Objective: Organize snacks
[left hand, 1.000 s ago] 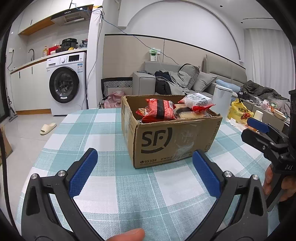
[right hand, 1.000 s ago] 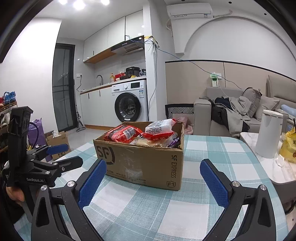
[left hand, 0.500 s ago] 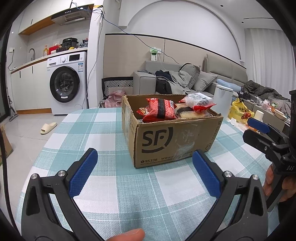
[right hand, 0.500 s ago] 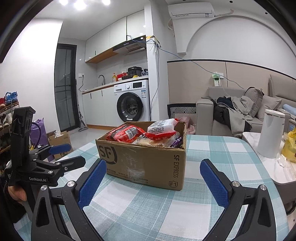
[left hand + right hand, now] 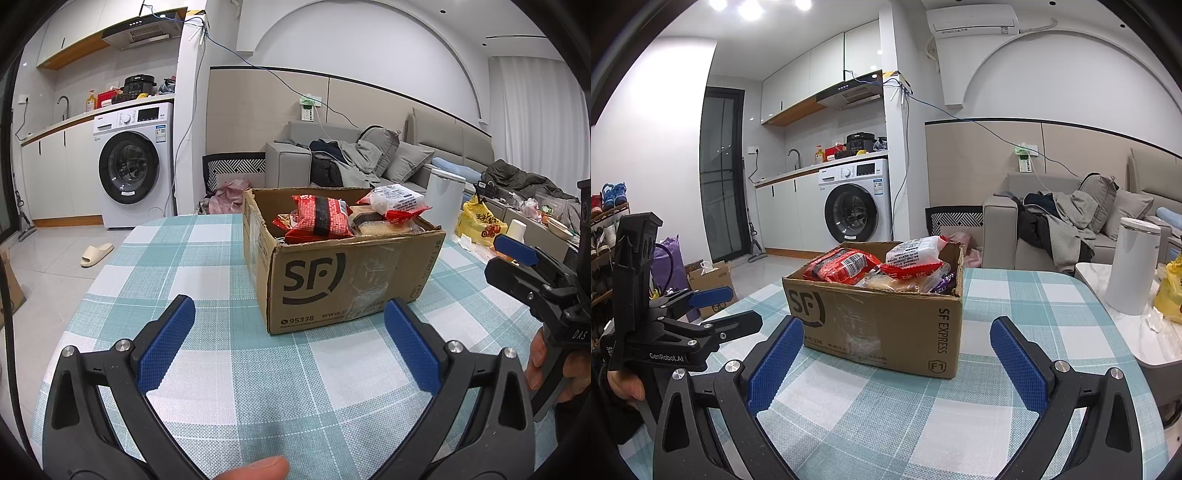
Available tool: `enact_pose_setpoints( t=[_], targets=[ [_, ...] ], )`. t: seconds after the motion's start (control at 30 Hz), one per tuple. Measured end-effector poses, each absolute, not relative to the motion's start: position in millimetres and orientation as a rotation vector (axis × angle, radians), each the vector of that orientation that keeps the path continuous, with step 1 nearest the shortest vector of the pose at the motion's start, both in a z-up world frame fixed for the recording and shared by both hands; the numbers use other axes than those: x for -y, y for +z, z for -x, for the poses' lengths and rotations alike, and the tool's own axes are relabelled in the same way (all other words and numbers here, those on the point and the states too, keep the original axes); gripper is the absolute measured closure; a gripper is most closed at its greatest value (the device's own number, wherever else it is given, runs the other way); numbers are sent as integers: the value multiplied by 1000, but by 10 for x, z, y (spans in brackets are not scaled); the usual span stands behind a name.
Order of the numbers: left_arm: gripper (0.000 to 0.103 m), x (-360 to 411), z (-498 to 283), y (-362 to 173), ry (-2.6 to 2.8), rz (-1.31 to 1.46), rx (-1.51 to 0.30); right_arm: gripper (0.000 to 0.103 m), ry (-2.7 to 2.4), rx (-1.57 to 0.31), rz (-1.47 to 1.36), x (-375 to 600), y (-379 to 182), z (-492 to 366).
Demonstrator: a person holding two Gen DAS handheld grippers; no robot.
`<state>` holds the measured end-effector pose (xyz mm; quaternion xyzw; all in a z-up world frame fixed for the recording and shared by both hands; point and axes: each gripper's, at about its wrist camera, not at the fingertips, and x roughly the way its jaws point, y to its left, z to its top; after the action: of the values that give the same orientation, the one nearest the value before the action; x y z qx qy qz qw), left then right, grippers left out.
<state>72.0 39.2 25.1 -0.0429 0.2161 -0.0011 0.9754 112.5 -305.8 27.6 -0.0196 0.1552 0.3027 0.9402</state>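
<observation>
An open cardboard box [image 5: 347, 280] printed "SF" stands on the teal checked table [image 5: 207, 258]. It holds a red snack pack [image 5: 321, 218], a white-and-red pack [image 5: 397, 199] and other packets. My left gripper [image 5: 290, 343] is open and empty, a short way in front of the box. The right gripper [image 5: 502, 260] hangs at the box's right, held by a hand. In the right wrist view the box [image 5: 879, 317] lies just beyond my open, empty right gripper [image 5: 897, 363], with the red pack [image 5: 842, 264] and white pack [image 5: 916, 251] on top. The left gripper [image 5: 733, 308] is at the left.
A white canister [image 5: 1130, 273] and a yellow bag [image 5: 480, 225] sit on a low side table right of the checked table. A paper cup [image 5: 515, 230] stands there too. A sofa [image 5: 1052, 221] and washing machine [image 5: 855, 214] are behind.
Both grippers stay open and nearly still. The views have shifted only slightly, and the box has not moved.
</observation>
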Motion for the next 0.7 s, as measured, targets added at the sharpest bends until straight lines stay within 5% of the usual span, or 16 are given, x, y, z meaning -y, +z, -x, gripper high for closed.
enact_pose_setpoints(
  t=[0.7],
  targets=[
    [1, -371, -721, 244, -9, 85, -431, 0, 620, -317, 42, 3051, 272, -1125]
  ],
)
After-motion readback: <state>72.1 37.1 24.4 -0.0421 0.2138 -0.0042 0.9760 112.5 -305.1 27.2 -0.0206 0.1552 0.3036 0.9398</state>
